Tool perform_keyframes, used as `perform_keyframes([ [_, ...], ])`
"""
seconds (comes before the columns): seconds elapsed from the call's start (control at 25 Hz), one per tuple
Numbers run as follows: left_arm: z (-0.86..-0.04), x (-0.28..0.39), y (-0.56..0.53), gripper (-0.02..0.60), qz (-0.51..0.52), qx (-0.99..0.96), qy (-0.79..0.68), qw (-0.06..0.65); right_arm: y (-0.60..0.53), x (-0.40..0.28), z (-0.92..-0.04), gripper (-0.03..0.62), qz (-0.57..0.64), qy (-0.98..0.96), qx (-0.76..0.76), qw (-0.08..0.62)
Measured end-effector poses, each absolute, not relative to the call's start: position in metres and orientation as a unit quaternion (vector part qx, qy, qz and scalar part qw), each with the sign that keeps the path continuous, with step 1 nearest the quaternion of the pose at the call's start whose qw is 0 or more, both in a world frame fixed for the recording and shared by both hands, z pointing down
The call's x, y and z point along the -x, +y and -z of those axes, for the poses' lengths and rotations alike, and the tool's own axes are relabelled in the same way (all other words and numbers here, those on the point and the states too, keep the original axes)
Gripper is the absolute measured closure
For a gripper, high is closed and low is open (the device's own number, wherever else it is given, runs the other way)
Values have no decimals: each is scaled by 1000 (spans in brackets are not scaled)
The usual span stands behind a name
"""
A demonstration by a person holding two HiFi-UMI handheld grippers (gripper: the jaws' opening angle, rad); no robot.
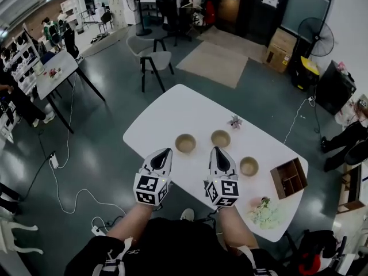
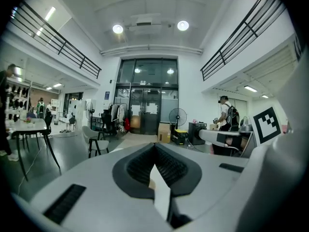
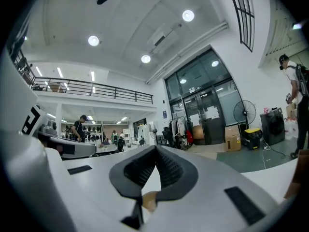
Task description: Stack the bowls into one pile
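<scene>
**Pre-grasp: 3 bowls apart, both tongs shut & empty**

Near, bottom centre of head view: left tongs (image 1: 163,155) & right tongs (image 1: 218,154) sit side by side over the desk's (image 1: 172,109) near edge, pointing up-frame at the bowls. Both have tips pinched together w/ nothing btwn. Each gripper view shows the dark pads meeting at the tip.

Just past them, the left bowl (image 1: 185,143) is right ahead of the left tongs. The mid bowl (image 1: 220,138) is right ahead of the right tongs. The right bowl (image 1: 249,165) is off to the right tongs' side, centre-right. All 3 are upright on the desk, apart, none nested.

Judged step: the approach to the 1st pick, no stacking done. Next move prob. needs one pair of tongs opened to straddle a bowl's wall at the rim, then a lift & a drop into a neighbour.

Farther: a flower sprig (image 1: 234,121) lies beyond the mid bowl. A wooden box (image 1: 289,177) w/ compartments is at the desk's right end.

Hard to see:
- Both gripper views look out over the room, so the tongs' bodies cover the bowls.
- In the right gripper view only a tan sliver shows under the tips. It's likely a bowl, can't tell which.
- The person's arms hide the desk's near edge.
</scene>
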State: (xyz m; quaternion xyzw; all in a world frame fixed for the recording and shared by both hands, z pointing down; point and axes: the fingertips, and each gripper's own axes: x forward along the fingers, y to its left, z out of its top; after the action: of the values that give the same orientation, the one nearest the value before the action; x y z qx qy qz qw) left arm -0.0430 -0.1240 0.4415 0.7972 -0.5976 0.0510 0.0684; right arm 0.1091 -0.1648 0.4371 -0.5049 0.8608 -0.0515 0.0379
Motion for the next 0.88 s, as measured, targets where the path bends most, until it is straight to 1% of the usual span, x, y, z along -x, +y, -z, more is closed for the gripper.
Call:
perform_keyframes([
  [0.44,-447,9,-167,568,-77,-814,-572,67,-196,-143,-452,579,75,842,533,35],
  [0.68,-451,11,-190,568,-82,-836,-539,61,-207,-135,-455,579,73,828,555,32],
  [0.88,-456,30,-225,568,-79,-856,-508,60,-232,-118,-458,579,71,807,585,31],
])
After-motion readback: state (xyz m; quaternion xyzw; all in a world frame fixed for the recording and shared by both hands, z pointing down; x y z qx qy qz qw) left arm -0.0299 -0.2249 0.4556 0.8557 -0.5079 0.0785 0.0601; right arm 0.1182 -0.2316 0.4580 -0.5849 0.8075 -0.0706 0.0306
